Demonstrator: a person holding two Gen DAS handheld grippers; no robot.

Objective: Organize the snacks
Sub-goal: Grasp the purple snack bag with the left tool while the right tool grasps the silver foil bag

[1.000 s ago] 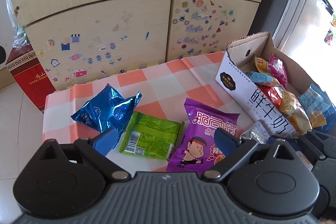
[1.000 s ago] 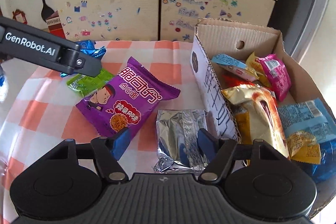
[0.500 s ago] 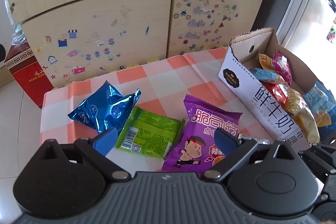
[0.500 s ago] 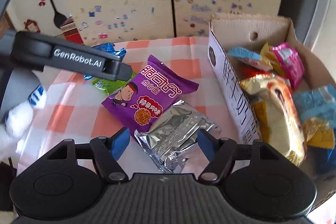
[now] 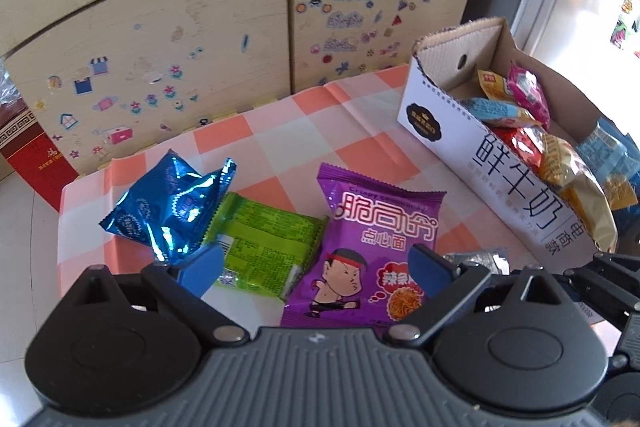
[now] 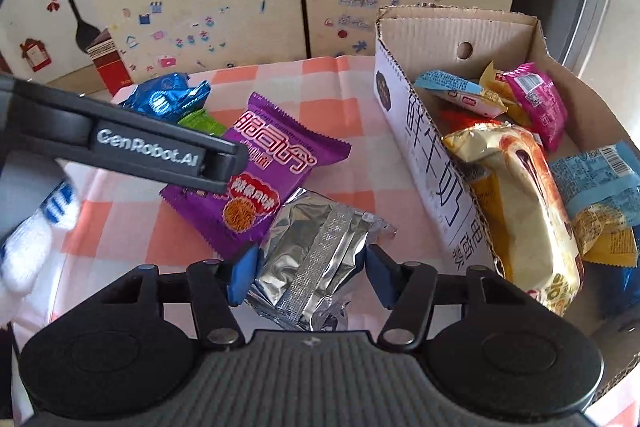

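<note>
Checked tablecloth (image 6: 328, 75), silver packet (image 6: 316, 259) squeezed between right claw (image 6: 306, 277) pads, jaws just closing.

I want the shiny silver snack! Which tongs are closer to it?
The right tongs. Their jaws have just been closing and now pinch the silver packet from both sides. The left tongs hover beside it, over the purple packet.

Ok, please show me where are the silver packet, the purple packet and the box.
silver packet (image 6: 320, 263): right wrist view, on its centre seam.
purple packet (image 5: 372, 247): left wrist view, middle of its front.
box (image 6: 424, 163): right wrist view, on its white printed side wall.
</note>
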